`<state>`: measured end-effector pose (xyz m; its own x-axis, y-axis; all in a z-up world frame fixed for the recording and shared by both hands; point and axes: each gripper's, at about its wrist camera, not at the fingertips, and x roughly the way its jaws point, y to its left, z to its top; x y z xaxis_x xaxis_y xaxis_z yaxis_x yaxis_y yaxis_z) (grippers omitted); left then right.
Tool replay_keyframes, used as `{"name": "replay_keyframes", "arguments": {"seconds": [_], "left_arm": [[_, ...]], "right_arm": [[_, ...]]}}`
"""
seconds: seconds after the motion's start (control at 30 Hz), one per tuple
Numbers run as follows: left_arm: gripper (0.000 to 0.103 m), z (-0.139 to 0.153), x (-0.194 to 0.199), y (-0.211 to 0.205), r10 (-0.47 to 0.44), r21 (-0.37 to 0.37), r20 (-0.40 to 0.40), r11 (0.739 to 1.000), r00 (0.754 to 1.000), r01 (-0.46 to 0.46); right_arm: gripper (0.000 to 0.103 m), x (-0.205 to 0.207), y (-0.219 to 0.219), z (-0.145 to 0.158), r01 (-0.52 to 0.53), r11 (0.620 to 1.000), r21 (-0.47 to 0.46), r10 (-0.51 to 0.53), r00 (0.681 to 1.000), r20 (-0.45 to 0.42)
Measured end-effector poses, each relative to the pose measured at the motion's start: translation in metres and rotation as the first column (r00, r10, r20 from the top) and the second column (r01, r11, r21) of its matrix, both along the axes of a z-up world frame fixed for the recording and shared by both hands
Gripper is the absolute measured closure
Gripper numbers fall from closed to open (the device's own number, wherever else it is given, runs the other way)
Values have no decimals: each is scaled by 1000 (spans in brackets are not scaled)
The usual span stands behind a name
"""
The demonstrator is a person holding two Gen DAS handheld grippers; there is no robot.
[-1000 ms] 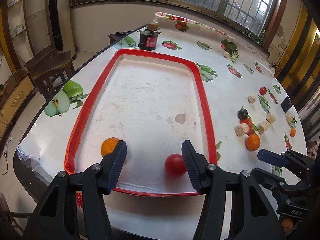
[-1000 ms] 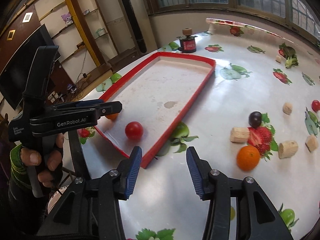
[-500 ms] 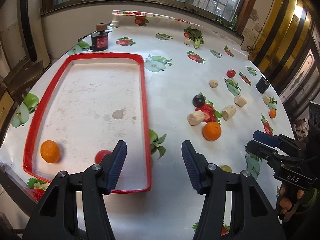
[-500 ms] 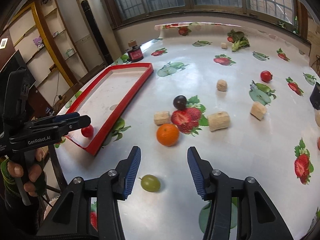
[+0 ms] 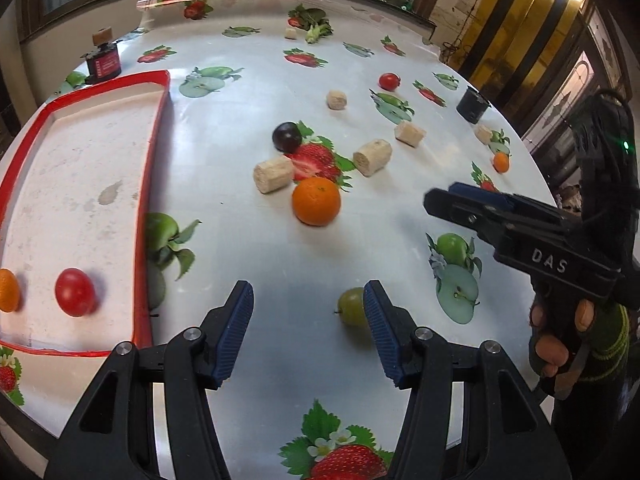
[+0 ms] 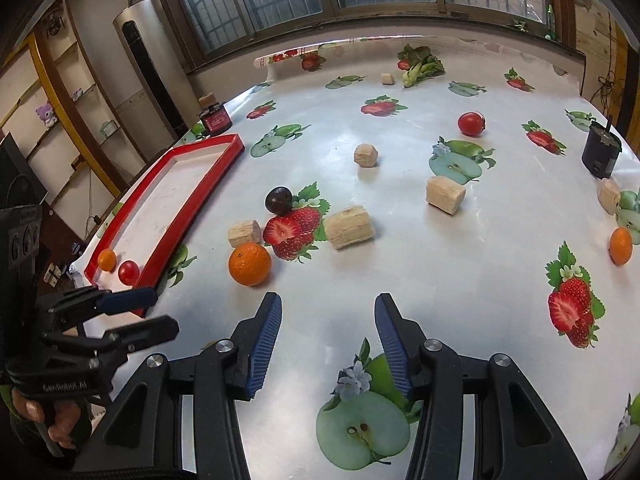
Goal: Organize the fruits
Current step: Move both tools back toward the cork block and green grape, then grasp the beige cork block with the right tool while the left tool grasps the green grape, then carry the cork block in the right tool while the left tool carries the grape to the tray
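Hovering low over the fruit-print tablecloth (image 5: 248,92), the left gripper (image 5: 308,322) has its jaws spread wide and empty. A green grape (image 5: 350,306) lies on the cloth just inside the right-hand finger (image 5: 378,328), partly hidden behind its blue pad; whether pad and grape touch cannot be told. The grape thus sits off-centre in the gap, toward the right, so the likely next move is a small shift rightward before closing. Nearly round, with a short stem pointing left: no long axis to align with.

The right gripper (image 6: 326,344) also stands released and empty, aimed across open cloth. The grape does not show in its view, so the left is judged the nearer for this fruit.

The orange (image 5: 316,201) lies farther ahead of the left jaws, slightly right of the red tray (image 5: 154,148), with a dark plum (image 5: 286,137) and cork-like cylinders (image 5: 273,173) beyond. The tray sits to the left, already holding a cherry tomato (image 5: 75,292) and a small orange fruit (image 5: 7,290) near its close end. Another tomato (image 6: 471,123) and a small orange fruit (image 6: 620,245) lie far out on the right gripper's side
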<state>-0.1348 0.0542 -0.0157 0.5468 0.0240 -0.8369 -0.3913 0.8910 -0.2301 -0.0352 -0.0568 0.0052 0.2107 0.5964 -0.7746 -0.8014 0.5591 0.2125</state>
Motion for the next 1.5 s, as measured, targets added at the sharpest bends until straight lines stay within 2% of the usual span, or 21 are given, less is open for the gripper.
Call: {"name": "replay_keyframes", "arguments": {"seconds": [0.3,0.5,0.53,0.57,0.6,0.63,0.7,0.87,1.07,1.5], "left_arm": [[47,-21,15,-19,-90,-31,-50,996,995,88],[46,-24,23,-23,-97,22,-15,995,995,97],[50,-24,25,-24,-99,37,-11,994,995,99],[65,-24,27,-24,-106,49,-8,993,994,107],[75,-24,28,-24,-124,38,2,992,992,124],[80,-25,29,-24,-140,8,11,990,990,140],[79,-24,28,-25,-145,18,15,989,989,145],[80,-19,22,-22,-135,21,24,991,991,135],[80,-8,9,-5,-81,19,49,997,996,80],[80,18,-20,31,21,46,115,999,993,-26]], "right_arm": [[52,30,34,-12,0,1000,-12,0,1000,-1],[51,52,57,-28,12,999,-48,-12,1000,-5],[51,54,60,-30,12,998,-54,-13,1000,-6],[51,55,63,-33,9,998,-56,-9,1000,-10],[54,56,65,-36,3,999,-50,-3,1000,-16],[55,57,67,-38,3,998,-59,-4,1000,-16],[61,54,67,-40,8,998,-64,-7,1000,16],[62,49,59,-35,9,999,-49,-8,1000,22],[62,36,45,-18,7,1000,-17,-6,999,33],[62,-7,45,12,-64,997,32,63,996,56]]}}
